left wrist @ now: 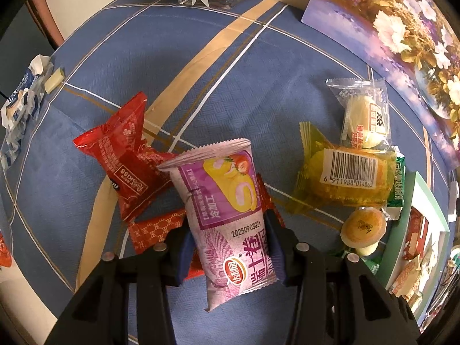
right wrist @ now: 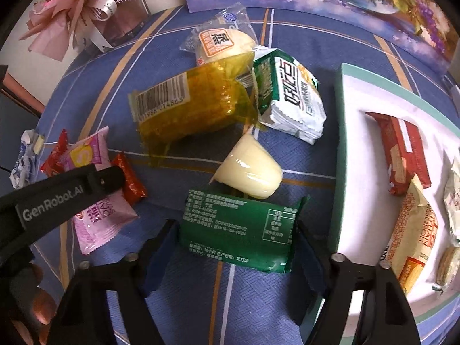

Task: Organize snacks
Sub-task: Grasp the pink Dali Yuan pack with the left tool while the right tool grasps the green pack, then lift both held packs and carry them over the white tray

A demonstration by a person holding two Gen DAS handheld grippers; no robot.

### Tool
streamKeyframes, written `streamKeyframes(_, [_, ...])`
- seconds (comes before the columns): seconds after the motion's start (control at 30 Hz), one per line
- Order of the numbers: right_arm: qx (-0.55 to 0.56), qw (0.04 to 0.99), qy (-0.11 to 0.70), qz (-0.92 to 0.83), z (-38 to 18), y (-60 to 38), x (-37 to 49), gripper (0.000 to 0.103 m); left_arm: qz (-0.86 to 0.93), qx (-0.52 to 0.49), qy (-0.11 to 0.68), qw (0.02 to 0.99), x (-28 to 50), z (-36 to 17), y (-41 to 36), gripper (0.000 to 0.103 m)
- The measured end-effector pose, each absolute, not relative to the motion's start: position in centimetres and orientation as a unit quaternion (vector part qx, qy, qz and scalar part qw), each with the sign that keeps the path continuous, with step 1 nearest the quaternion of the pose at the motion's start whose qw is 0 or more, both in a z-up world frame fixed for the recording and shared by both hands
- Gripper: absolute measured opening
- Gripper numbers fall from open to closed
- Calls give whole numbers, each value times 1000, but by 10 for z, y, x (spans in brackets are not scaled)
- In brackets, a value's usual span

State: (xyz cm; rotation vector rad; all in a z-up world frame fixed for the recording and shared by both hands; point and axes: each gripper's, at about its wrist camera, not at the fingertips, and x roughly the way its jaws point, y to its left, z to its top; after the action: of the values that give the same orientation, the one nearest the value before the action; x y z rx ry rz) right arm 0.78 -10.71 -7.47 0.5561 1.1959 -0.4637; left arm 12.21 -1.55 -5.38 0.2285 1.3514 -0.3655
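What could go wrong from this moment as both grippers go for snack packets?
The left gripper pinches the pink packet low down, so it may swing or slip when lifted. The right gripper straddles the green packet; the jelly cup lies partly on its far edge and could roll off.

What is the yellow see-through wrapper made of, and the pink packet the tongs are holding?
The yellow wrapper looks like thin clear plastic film: glossy, crinkled, and you can see the snack inside, with a white paper-like barcode label stuck on. The pink packet, squeezed by the left tongs, seems to be opaque printed plastic with a duller sheen and crimped, zigzag ends.
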Motion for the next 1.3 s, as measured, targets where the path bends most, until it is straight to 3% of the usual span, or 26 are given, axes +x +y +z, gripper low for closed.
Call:
streamKeyframes(0.43, [263,768,540,-221,-51,-115,-2,70,-189,90,616,759,116,-32,-15,41])
streamKeyframes(1.3, [329,761,484,-279,16,-175,-78,70,-253,106,548,790,63,44,-56,41])
